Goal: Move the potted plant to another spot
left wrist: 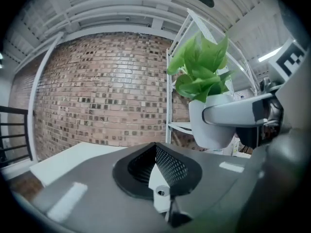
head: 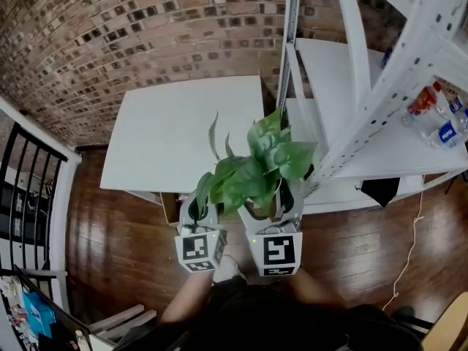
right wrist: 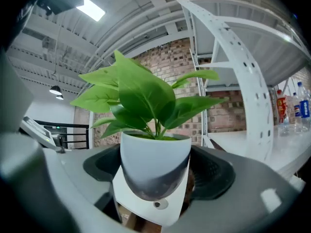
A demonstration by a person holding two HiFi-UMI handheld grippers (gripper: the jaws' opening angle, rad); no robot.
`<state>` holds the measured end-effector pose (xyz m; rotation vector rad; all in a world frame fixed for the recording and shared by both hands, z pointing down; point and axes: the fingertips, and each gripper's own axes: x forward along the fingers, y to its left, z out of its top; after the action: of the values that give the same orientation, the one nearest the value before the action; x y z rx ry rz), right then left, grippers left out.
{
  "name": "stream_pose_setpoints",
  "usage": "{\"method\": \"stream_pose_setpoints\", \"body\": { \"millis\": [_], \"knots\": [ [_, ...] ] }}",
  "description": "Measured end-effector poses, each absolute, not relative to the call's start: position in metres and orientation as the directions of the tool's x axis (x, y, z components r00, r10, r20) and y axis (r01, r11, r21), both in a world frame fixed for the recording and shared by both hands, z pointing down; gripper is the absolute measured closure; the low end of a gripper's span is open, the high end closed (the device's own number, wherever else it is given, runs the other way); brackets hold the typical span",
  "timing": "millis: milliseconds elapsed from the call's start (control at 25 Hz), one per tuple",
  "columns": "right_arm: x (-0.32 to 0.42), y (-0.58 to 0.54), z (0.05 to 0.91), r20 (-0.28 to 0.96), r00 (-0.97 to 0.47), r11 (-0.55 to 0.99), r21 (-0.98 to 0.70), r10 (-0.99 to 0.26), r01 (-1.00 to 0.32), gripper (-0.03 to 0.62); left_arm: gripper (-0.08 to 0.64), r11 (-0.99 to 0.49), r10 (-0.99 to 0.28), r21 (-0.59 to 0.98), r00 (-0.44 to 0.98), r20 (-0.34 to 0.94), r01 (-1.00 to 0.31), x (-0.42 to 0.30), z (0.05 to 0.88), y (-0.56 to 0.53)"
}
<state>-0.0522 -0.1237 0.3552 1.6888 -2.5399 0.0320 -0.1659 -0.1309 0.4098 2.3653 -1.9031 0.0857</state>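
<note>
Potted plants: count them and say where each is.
1. The potted plant is clamped between the right gripper's jaws, held above the wooden floor. The left gripper holds none; no other shows, though shelves could hide one.

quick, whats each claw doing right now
left claw: closed, nothing in it
right claw: closed on the potted plant

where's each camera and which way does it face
Head view: on the person's head, facing down at the white table; shows left gripper, right gripper, forearms.
Left gripper view: on the left gripper, facing the brick wall; its shut jaws below.
Right gripper view: on the right gripper, facing the potted plant clamped in its jaws.
Shared: all three show that plant.
</note>
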Motion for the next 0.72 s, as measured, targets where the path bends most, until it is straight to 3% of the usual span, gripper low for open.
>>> {"method": "stream_pose_setpoints", "body": {
  "millis": [320,720],
  "knots": [
    [-0.122,-0.180,0.420,0.101,-0.328,0.333,0.033,-0.939,-0.942,0.152,0.543,-0.255,-0.955,0.081,0.265,0.133,-0.963,-0.244,0.447,-0.161],
    [-0.174,-0.233,0.529,0.162,-0.302,0.316,0.072,-0.940,-0.946,0.153,0.543,-0.254,-0.950,0.101,0.268,0.160,-0.962,-0.291,0.503,-0.193]
  ]
}}
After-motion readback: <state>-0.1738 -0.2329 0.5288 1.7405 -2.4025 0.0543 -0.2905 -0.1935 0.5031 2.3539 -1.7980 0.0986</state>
